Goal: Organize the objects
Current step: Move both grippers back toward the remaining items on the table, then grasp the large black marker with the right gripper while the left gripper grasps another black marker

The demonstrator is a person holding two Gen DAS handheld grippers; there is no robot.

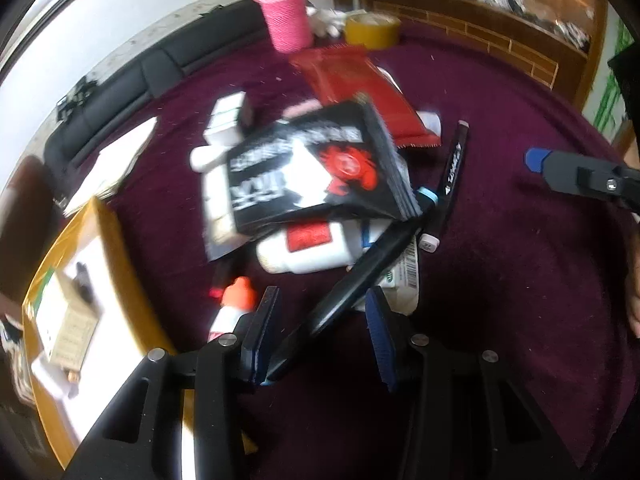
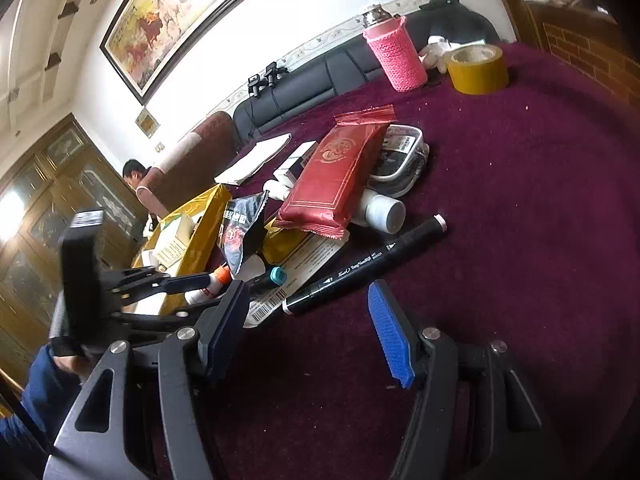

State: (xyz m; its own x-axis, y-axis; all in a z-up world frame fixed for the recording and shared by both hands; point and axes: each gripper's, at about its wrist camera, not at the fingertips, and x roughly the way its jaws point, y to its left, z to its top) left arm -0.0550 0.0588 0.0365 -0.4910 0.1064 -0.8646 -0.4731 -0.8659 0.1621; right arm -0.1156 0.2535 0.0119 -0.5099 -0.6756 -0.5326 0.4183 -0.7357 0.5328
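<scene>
- Left wrist view: your left gripper (image 1: 320, 332) stands partly spread. The teal-capped marker (image 1: 360, 280) passes between the pads, near the left one, with a clear gap on the right, so it is not pinched.
- That marker lies at the near edge of the pile on the maroon table (image 1: 520, 280). Its long axis runs from the jaws up and to the right, with the capped end farthest from you.
- The risk here is that the marker runs almost along your fingers rather than across them. Closing now would likely catch it at a slant, and it could swivel or slip out.
- Its far end sits under the black packet (image 1: 320, 172) and beside the white bottle (image 1: 312, 248). Pulling it could drag both.
- Right wrist view: your right gripper (image 2: 308, 328) is spread wide and holds nothing.
- The left gripper (image 2: 188, 292) reaches in from the left, and the teal cap faces this camera.
- The black marker (image 2: 360, 268) lies just ahead, slanting up to the right. A careless sweep could roll it.
</scene>
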